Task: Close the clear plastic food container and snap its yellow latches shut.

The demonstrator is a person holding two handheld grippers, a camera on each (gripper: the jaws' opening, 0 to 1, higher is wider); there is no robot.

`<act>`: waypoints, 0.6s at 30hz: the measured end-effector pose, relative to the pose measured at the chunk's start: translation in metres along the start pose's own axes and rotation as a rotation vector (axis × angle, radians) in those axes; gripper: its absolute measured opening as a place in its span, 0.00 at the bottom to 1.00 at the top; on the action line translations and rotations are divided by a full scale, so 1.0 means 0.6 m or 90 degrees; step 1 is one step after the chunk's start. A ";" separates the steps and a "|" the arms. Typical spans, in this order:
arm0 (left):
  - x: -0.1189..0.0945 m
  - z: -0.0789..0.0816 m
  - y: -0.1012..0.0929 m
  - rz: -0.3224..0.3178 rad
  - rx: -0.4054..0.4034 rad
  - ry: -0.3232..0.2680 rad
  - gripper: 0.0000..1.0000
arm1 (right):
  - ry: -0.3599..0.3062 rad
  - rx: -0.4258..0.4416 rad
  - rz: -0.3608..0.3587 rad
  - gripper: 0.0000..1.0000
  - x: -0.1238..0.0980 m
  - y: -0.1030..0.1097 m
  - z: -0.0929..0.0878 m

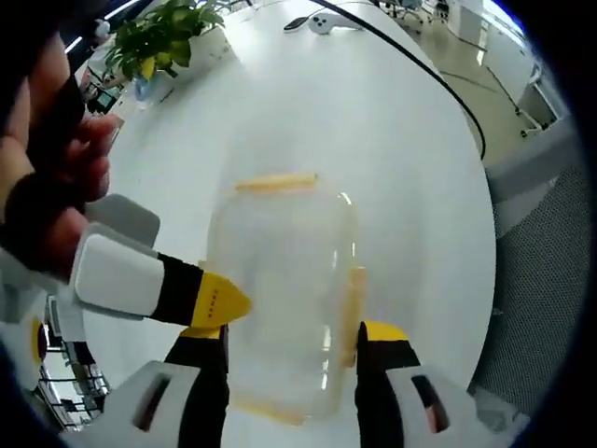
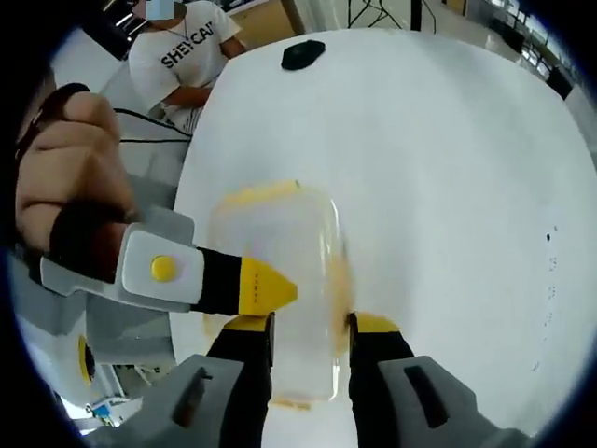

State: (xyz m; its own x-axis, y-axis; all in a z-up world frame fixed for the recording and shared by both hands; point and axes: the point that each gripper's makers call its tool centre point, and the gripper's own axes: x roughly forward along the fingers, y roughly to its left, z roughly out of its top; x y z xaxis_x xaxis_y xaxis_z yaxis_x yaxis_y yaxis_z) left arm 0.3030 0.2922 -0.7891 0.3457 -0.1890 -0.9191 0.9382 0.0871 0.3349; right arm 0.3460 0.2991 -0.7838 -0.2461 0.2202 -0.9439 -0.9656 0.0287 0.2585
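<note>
While the clear rectangular plastic food container [image 1: 284, 299] sits on the round white table [image 1: 392, 140] with its lid apparently resting on top, you have both tools crowded around it. In the left gripper view, your left gripper [image 1: 291, 350] has its 2 yellow-tipped jaws spread to either side of the container's near end, but whether they press its walls is unclear. The other gripper's yellow tip reaches in against the container's left side.

In the right gripper view, your right gripper [image 2: 310, 329] shows the same stance over the container [image 2: 280, 280], with jaws parted around the near end and contact uncertain.

A yellow latch [image 1: 275, 182] lies along the container's far edge, another yellow latch [image 1: 354, 299] along its right side, and blur hides whether either is snapped down. I judge the lid placed and the latching at most partly done; each of the latches you see needs checking and pressing.

Beyond the container's far edge stand a green potted plant [image 1: 163, 37] and a black cable [image 1: 420, 70].
</note>
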 end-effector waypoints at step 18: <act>0.001 -0.003 0.000 0.002 -0.003 -0.007 0.48 | 0.006 -0.014 0.007 0.26 0.002 0.004 0.002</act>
State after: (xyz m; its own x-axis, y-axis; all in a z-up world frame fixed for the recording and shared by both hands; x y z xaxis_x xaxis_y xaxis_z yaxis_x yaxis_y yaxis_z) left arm 0.3030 0.2937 -0.7901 0.3487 -0.1988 -0.9159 0.9371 0.0920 0.3368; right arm 0.3434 0.3003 -0.7838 -0.2572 0.2116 -0.9429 -0.9645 0.0046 0.2641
